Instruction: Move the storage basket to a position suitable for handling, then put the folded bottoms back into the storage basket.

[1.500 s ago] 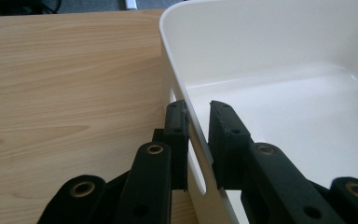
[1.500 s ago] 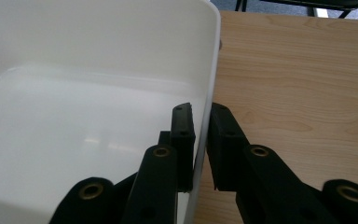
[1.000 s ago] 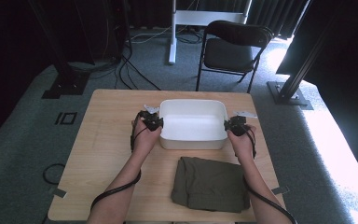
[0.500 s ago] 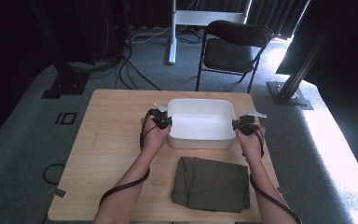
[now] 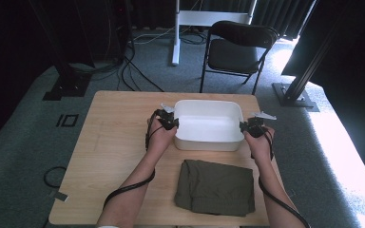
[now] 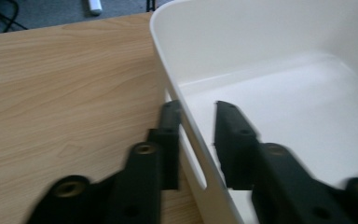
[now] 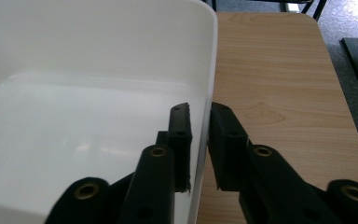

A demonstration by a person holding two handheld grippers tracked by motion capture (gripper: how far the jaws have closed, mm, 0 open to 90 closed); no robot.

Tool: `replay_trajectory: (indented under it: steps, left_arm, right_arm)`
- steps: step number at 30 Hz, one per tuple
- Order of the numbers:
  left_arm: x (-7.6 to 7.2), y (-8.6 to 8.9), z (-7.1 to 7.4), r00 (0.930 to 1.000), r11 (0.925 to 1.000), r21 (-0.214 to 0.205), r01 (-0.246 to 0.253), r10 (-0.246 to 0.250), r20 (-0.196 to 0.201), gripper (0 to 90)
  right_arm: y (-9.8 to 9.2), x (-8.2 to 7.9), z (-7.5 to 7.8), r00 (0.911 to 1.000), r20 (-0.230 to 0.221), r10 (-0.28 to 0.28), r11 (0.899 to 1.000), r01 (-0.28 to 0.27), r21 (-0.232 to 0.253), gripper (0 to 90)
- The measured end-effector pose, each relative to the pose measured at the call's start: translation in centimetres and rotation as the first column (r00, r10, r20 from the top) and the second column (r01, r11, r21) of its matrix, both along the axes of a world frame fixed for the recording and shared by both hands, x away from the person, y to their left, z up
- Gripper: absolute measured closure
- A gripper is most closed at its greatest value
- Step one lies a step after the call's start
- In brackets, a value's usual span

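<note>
Evidently mid-grasp: white tub (image 5: 208, 124) on bench (image 5: 114, 142), left hand-held gripper (image 6: 196, 140) astride its wall, jaws gapped; right hand-held gripper (image 7: 199, 140) pinching opposite wall; close left fully, then lift level.

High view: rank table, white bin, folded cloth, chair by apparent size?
1. Table, clearly largest.
2-4. White bin, folded cloth and chair look much alike; the chair stands farther from the camera, so I won't rank them.
</note>
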State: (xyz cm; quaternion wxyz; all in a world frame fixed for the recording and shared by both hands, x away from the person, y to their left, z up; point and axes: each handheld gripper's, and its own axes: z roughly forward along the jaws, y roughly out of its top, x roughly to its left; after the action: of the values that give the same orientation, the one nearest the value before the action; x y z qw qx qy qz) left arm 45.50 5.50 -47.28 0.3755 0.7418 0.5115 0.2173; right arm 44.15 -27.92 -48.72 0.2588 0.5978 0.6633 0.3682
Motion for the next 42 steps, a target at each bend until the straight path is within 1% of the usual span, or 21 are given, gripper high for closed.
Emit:
replay_trajectory:
  steps: [1,3,5,7,8,9,10,12,13,14,15,18,20,21,24,27,29,33,40,41,42]
  left_arm:
    - [0.0,0.0,0.1,1.0000,1.0000,-0.008,-0.001,0.001,-0.004,71.0]
    - [-0.1,0.1,0.2,0.9996,1.0000,-0.006,-0.002,0.002,0.028,61.3]
    - [-0.1,0.2,0.4,0.9999,0.9998,-0.018,0.008,-0.008,0.012,61.2]
    - [-0.2,0.3,0.6,0.9989,0.9991,-0.012,0.041,-0.041,0.025,51.2]
    - [-0.2,0.4,0.6,0.9986,0.9985,-0.030,0.047,-0.046,0.027,47.9]
    - [-0.1,0.6,0.7,0.9971,0.9965,-0.041,0.072,-0.071,0.028,43.3]
    - [-0.1,0.7,0.7,0.9955,0.9953,-0.037,0.090,-0.089,0.033,35.8]
    - [-0.2,0.8,0.9,0.9904,0.9908,-0.038,0.130,-0.128,0.053,33.6]
    - [-0.3,0.8,1.0,0.9878,0.9879,-0.044,0.149,-0.146,0.053,31.3]
    - [-0.4,0.8,1.1,0.9859,0.9869,-0.033,0.158,-0.156,0.062,25.9]
    - [-0.6,0.9,1.2,0.9841,0.9866,-0.024,0.161,-0.159,0.080,25.0]
    - [-0.8,1.1,1.3,0.9808,0.9867,0.003,0.162,-0.162,0.109,17.6]
    - [-1.0,1.3,1.3,0.9789,0.9837,-0.005,0.180,-0.178,0.100,17.5]
    - [-1.2,1.4,1.3,0.9770,0.9807,-0.021,0.194,-0.192,0.093,17.5]
    - [-1.6,1.7,1.2,0.9748,0.9758,-0.031,0.216,-0.214,0.063,17.6]
    - [-1.9,1.9,1.2,0.9707,0.9727,-0.041,0.228,-0.224,0.087,17.5]
    - [-2.3,2.0,1.4,0.9673,0.9715,-0.050,0.231,-0.224,0.119,17.5]
    - [-2.7,2.1,1.7,0.9648,0.9703,-0.043,0.238,-0.231,0.126,17.5]
    - [-3.5,2.5,2.5,0.9633,0.9673,-0.072,0.243,-0.232,0.135,17.5]
    - [-3.6,2.6,2.6,0.9620,0.9658,-0.073,0.249,-0.238,0.134,17.5]
    - [-3.8,2.5,2.7,0.9616,0.9653,-0.073,0.251,-0.240,0.134,17.5]
  right_arm:
    - [0.0,0.0,0.1,1.0000,0.004,0.007,1.000,-0.007,0.009,74.5]
    - [-0.1,-0.1,0.3,0.9998,0.010,0.017,0.999,-0.017,0.031,69.1]
    - [-0.1,-0.1,0.5,0.9993,0.024,0.030,0.998,-0.031,0.049,60.4]
    - [0.0,0.0,0.8,0.9974,0.052,0.051,0.995,-0.055,0.078,45.2]
    - [0.1,0.2,0.9,0.9941,0.076,0.078,0.990,-0.086,0.109,35.9]
    - [0.1,0.2,1.0,0.9917,0.087,0.095,0.988,-0.104,0.116,29.7]
    - [0.3,0.2,1.2,0.9872,0.104,0.121,0.987,-0.131,0.096,24.6]
    - [0.6,0.1,1.3,0.9830,0.137,0.122,0.989,-0.132,0.065,14.5]
    - [0.8,0.1,1.3,0.9834,0.148,0.105,0.992,-0.114,0.054,15.4]
    - [0.9,0.1,1.4,0.9816,0.152,0.115,0.992,-0.122,0.039,15.2]
    - [1.0,0.1,1.4,0.9808,0.151,0.123,0.991,-0.130,0.035,13.3]
    - [1.3,0.0,1.3,0.9819,0.130,0.137,0.989,-0.142,0.028,14.9]
    - [1.4,-0.1,1.4,0.9809,0.131,0.144,0.989,-0.147,0.014,14.9]
    - [1.4,-0.2,1.4,0.9801,0.132,0.149,0.988,-0.152,0.018,14.9]
    - [1.4,-0.5,1.7,0.9781,0.131,0.162,0.985,-0.167,0.031,15.0]
    - [1.3,-0.9,2.0,0.9755,0.142,0.168,0.985,-0.173,0.026,14.9]
    - [1.3,-1.2,2.3,0.9733,0.152,0.172,0.984,-0.178,0.024,15.0]
    - [1.2,-1.7,2.8,0.9689,0.161,0.188,0.981,-0.194,0.026,15.0]
    - [1.3,-2.7,3.3,0.9608,0.166,0.222,0.974,-0.226,0.006,15.4]
    - [1.3,-3.1,3.5,0.9569,0.184,0.225,0.972,-0.234,0.025,15.4]
    - [1.3,-3.3,3.6,0.9568,0.183,0.226,0.971,-0.236,0.036,15.4]
